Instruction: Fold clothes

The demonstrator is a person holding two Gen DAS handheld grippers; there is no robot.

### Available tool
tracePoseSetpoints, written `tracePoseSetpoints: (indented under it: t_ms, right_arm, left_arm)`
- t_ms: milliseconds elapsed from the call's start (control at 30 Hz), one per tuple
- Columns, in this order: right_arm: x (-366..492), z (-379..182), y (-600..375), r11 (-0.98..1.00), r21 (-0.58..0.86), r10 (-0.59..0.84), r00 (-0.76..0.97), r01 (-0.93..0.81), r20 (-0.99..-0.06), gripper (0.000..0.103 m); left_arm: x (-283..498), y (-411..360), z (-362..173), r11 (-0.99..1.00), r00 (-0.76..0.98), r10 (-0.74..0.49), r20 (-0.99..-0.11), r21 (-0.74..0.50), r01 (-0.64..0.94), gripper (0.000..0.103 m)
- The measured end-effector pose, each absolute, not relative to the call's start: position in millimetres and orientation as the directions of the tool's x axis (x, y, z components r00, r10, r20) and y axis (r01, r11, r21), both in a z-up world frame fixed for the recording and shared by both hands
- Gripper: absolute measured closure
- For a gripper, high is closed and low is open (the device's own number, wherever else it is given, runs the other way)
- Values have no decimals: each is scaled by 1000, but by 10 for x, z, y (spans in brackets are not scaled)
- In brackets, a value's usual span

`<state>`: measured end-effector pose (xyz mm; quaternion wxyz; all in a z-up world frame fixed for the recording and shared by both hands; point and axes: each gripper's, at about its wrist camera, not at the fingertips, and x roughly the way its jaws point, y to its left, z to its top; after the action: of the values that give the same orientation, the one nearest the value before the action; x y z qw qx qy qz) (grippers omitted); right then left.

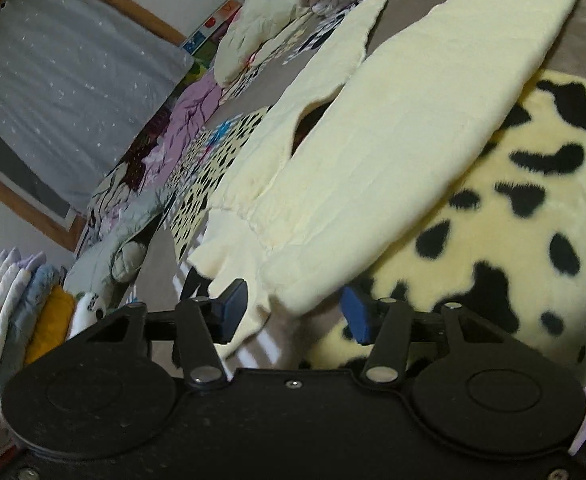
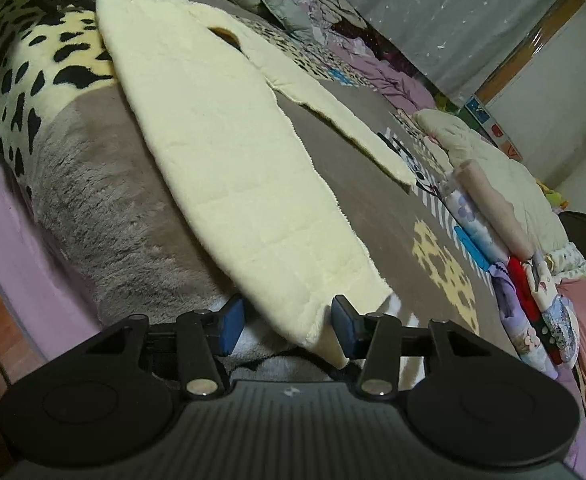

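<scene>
Left wrist view: the left gripper (image 1: 293,312) sits low and near, its two blue pads spread wide with a corner of cloth lying between them, neither pad pressing it.
Left gripper jaws: parted, gripping nothing.
Right gripper: the right gripper (image 2: 287,324) is likewise spread, a near corner of the same cloth drooping between its blue pads (touching the right pad or just beside it, I cannot tell which).
Right gripper jaws: parted, not clamped.
Cream garment: a pale yellow fleece garment (image 1: 393,132) (image 2: 229,152) lies flat along the near edge of the bed, stretching from one gripper to the other; a rounded opening shows in it, and a narrower flap runs off to the far side.
Bed cover: a grey-brown plush blanket (image 2: 105,200) lies under the garment, with a cream patch of black cow spots (image 1: 513,216) at the left gripper's end.
Folded stack: a stack of folded clothes (image 2: 525,280) stands on the bed, right of the right gripper and well apart from the garment.
Far bedding: a pale quilted pillow (image 1: 261,20) and crumpled lilac bedding (image 1: 189,116) lie beyond the garment.
Second pile: folded items (image 1: 17,304) stand on edge at the left in the left wrist view.
Window: a grey starred curtain (image 1: 53,80) hangs in a wooden frame at the far side.
</scene>
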<state>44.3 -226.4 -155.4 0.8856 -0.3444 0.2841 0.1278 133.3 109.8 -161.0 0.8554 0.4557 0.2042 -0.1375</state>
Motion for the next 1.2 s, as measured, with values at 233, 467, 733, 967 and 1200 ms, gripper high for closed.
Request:
tracePoseSetpoints:
  t_ms: [233, 467, 733, 967, 1200]
  right_arm:
    - [474, -1286, -2515, 845, -415, 86, 852, -337, -517, 84]
    - [741, -1101, -2754, 935, -245, 126, 885, -257, -449, 91]
    - [1385, -989, -2937, 966, -155, 134, 915, -206, -381, 92]
    - [2204, -902, -3107, 980, -78, 148, 938, -181, -313, 93]
    - [3182, -931, -3141, 986, -8, 152, 928, -164, -341, 93]
  left_arm:
    - [1449, 1192, -1351, 718, 870, -125, -476, 562, 411, 90]
    - [1669, 1271, -1084, 873, 893, -190, -408, 345, 344, 94]
    - [2206, 1184, -941, 950, 912, -200, -359, 156, 270, 95]
    - [2619, 1125, -928, 973, 908, -154, -390, 100, 208, 96]
    - [3066, 1107, -855, 987, 911, -89, -404, 87, 135, 97]
